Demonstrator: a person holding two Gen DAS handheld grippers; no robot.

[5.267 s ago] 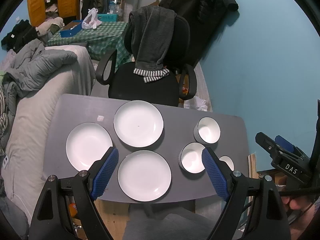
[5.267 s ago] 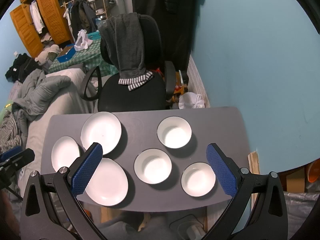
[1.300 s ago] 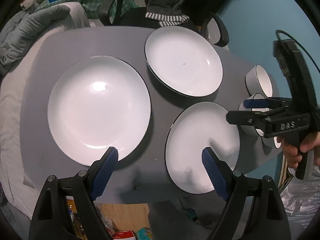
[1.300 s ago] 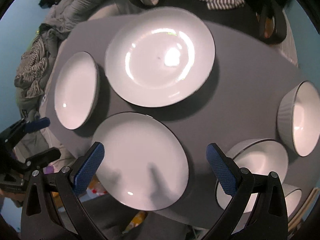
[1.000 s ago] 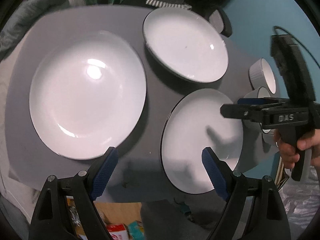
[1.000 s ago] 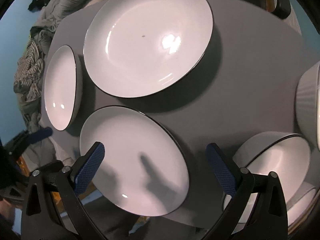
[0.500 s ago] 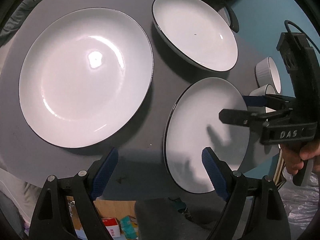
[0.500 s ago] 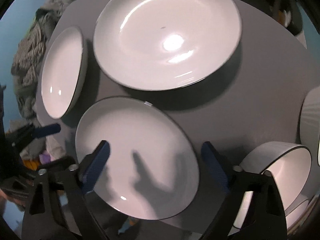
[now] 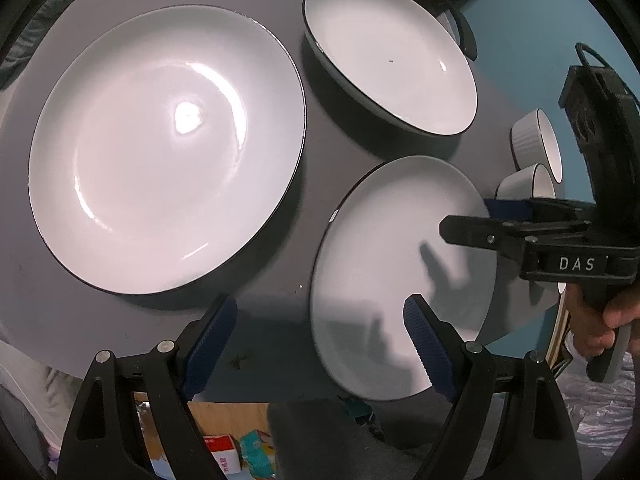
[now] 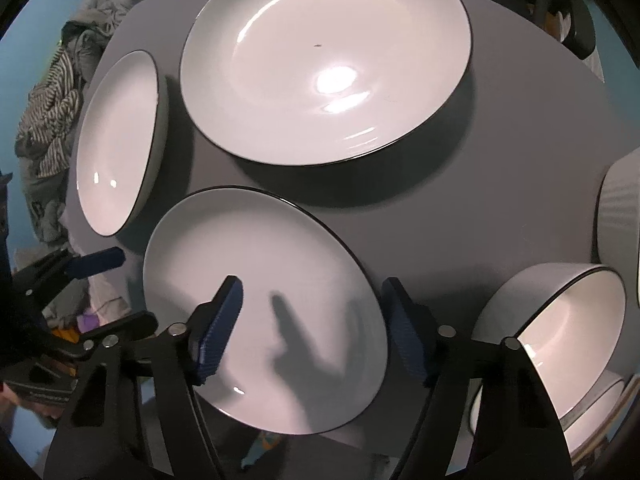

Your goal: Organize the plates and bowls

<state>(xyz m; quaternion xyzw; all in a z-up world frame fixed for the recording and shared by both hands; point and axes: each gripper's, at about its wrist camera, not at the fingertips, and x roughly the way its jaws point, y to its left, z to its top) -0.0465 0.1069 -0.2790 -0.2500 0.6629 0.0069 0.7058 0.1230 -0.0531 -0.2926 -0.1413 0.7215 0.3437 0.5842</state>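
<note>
Three white plates with dark rims lie on the grey table (image 9: pixel 316 112). The near plate (image 9: pixel 400 268) (image 10: pixel 256 288) overhangs the table's front edge. My right gripper (image 10: pixel 310 328) is open but narrowing, one finger above the plate's right rim and one below it, as the left wrist view (image 9: pixel 486 220) shows. My left gripper (image 9: pixel 320 340) is open and empty, low over the front edge between the left plate (image 9: pixel 168 152) and the near plate. The far plate (image 9: pixel 392 52) (image 10: pixel 324 60) lies behind. White bowls (image 9: pixel 536 160) (image 10: pixel 556 320) sit at the right.
An office chair (image 9: pixel 460 28) stands behind the table. Clothes and bedding (image 10: pixel 52 104) lie to the left. Boxes (image 9: pixel 224 456) lie on the floor under the front edge. The blue wall (image 9: pixel 532 24) is to the right.
Both grippers have come lower and nearer the plates. The right gripper's fingers have closed in from wide open and now straddle the near plate's rim.
</note>
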